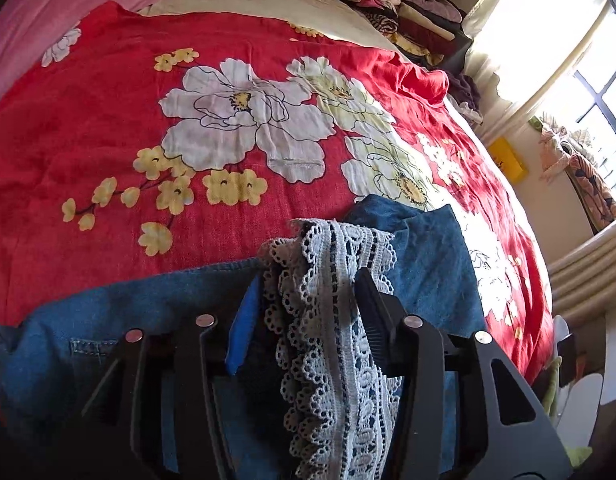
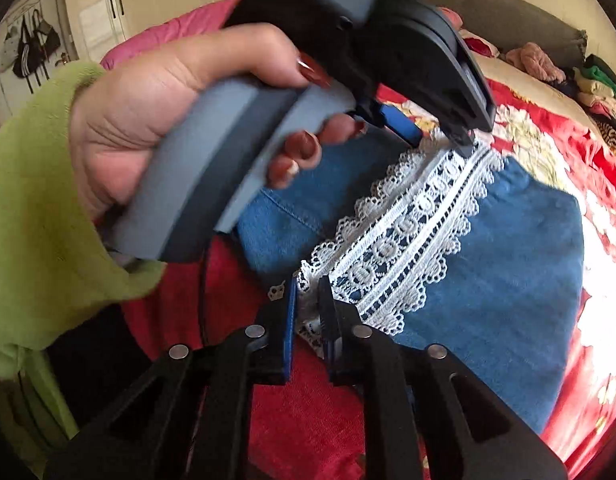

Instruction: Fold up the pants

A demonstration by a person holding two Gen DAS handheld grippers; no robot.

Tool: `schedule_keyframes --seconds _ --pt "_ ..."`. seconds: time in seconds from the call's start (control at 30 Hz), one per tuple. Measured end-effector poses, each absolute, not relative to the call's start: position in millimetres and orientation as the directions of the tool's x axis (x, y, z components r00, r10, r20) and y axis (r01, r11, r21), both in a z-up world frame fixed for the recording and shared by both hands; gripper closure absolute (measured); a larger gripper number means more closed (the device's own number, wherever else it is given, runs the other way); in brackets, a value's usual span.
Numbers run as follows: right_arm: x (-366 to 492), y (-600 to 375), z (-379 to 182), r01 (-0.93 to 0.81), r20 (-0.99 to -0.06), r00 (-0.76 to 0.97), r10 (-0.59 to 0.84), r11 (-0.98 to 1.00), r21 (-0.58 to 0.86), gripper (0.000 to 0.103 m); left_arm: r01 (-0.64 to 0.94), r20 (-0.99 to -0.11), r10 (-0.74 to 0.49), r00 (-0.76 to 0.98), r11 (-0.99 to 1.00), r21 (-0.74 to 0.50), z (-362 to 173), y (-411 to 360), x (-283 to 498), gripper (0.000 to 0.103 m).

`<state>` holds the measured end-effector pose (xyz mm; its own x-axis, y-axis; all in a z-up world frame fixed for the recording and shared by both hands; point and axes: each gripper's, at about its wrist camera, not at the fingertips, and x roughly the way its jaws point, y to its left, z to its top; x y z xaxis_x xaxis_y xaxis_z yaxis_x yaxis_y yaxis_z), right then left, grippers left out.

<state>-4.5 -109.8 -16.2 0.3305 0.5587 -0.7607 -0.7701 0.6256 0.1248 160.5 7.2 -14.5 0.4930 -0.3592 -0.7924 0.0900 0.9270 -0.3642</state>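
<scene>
White lace trim bunches between the fingers of the left gripper, which clamps the hem of the blue denim pants above a red floral bedspread. At the lace band's other end, the right gripper pinches the same edge, its fingers closed on the trim. Beyond both sets of fingers the denim lies doubled on the bed. Judged from this hold, the openwork lace could snag or slip from either grip under uneven pulling, letting the hem sag and skewing the fold.
</scene>
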Motion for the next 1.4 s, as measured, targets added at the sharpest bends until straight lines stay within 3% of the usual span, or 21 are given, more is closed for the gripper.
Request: schedule_keyframes --seconds 0.03,0.1,0.23,0.43,0.57,0.6,0.7,1.0,1.1,1.23,1.37,1.4 --pt "-6 -115 -11 -0.772 -0.750 0.325 0.576 0.620 0.142 0.069 0.090 -0.789 -0.363 0.497 0.925 -0.369 -13 9 157 0.058" --pt "-10 -133 3 -0.762 -0.714 0.351 0.606 0.628 0.158 0.061 0.088 -0.781 -0.367 0.505 0.922 -0.376 -10 13 146 0.054" --pt "1 -187 19 -0.651 -0.677 0.467 0.569 0.739 0.172 0.060 0.079 -0.765 -0.370 0.527 0.918 -0.390 -3 22 116 0.050" --pt "21 -231 8 -0.527 -0.710 0.510 0.486 0.829 0.189 0.059 0.078 -0.770 -0.398 0.498 0.905 -0.418 -15 12 64 0.050" --pt "26 -224 -11 -0.548 -0.755 0.470 0.458 0.821 0.157 0.060 0.109 -0.811 -0.310 0.497 0.949 -0.296 -31 -18 44 0.056" --pt "30 -222 -21 -0.544 -0.785 0.457 0.419 0.829 0.126 0.060 0.129 -0.821 -0.273 0.501 0.962 -0.241 -35 -28 38 0.062" --pt "30 -223 -43 -0.524 -0.840 0.429 0.331 0.849 0.067 0.060 0.172 -0.826 -0.236 0.511 0.970 -0.170 -40 -42 27 0.063" --pt "24 -232 -42 -0.500 -0.826 0.431 0.363 0.858 0.116 0.060 0.161 -0.809 -0.252 0.531 0.967 -0.196 -40 -35 25 0.061" --pt "26 -242 -25 -0.459 -0.792 0.487 0.368 0.879 0.127 0.038 0.151 -0.785 -0.234 0.573 0.972 -0.179 -25 -31 21 0.057" --pt "35 -256 -4 -0.407 -0.738 0.555 0.384 0.899 0.162 0.038 0.140 -0.750 -0.233 0.619 0.972 -0.186 -8 -28 21 0.040" --pt "59 -261 14 -0.368 -0.717 0.597 0.360 0.917 0.153 0.038 0.188 -0.728 -0.258 0.635 0.966 -0.179 3 -43 21 0.042" --pt "63 -260 19 -0.373 -0.708 0.604 0.366 0.915 0.155 0.038 0.212 -0.729 -0.272 0.628 0.961 -0.176 4 -50 21 0.052"
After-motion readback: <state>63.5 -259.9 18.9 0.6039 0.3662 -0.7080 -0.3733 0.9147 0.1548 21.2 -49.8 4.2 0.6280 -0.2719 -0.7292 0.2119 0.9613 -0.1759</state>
